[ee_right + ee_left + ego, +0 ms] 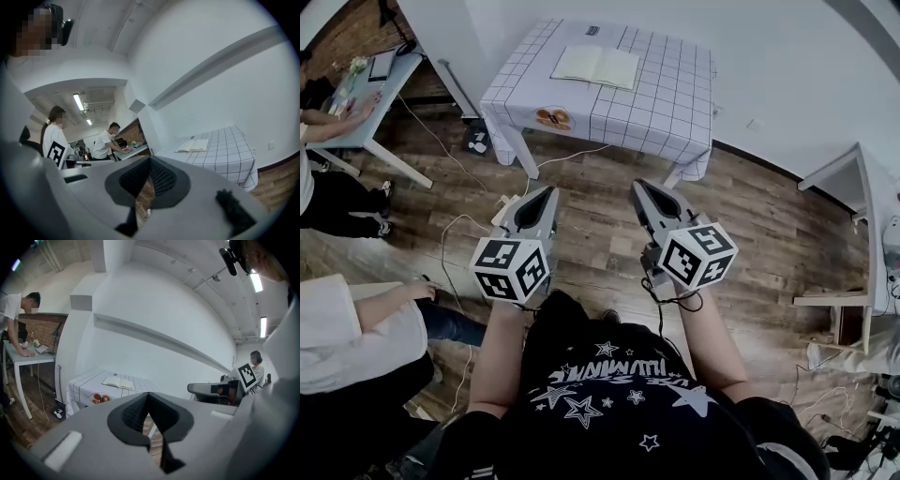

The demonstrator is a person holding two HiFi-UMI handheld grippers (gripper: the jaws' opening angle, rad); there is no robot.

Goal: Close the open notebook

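Left tool [546,195] and right tool [639,187] are both closed up tight, tips pressed together, and nothing is caught in either one. They sit side by side in front of the person, who has on a black shirt with white stars [609,394]. Both tools point away from the person, toward the counter, with a gap between them. Each tool has a cube with black and white squares on it, the left cube [510,270] and the right cube [699,254], close to the person's arms. Under the tools is a brown wood floor [750,220] with thin white wires [455,230] lying on it. Off to the left, near the floor, a person in a white top [347,333] reaches out one arm. Past the tools stands the counter [675,108], well apart from them, with a white cloth with dark squares hanging over it. On the front of the cloth is a small orange picture [553,118]. The notebook [595,66] lies open on top of the counter, pages up, near the middle of the cloth. Neither tool touches it. Behind the counter is a plain white wall [769,56]. Far to the left, another person leans over a pale desk [370,117].
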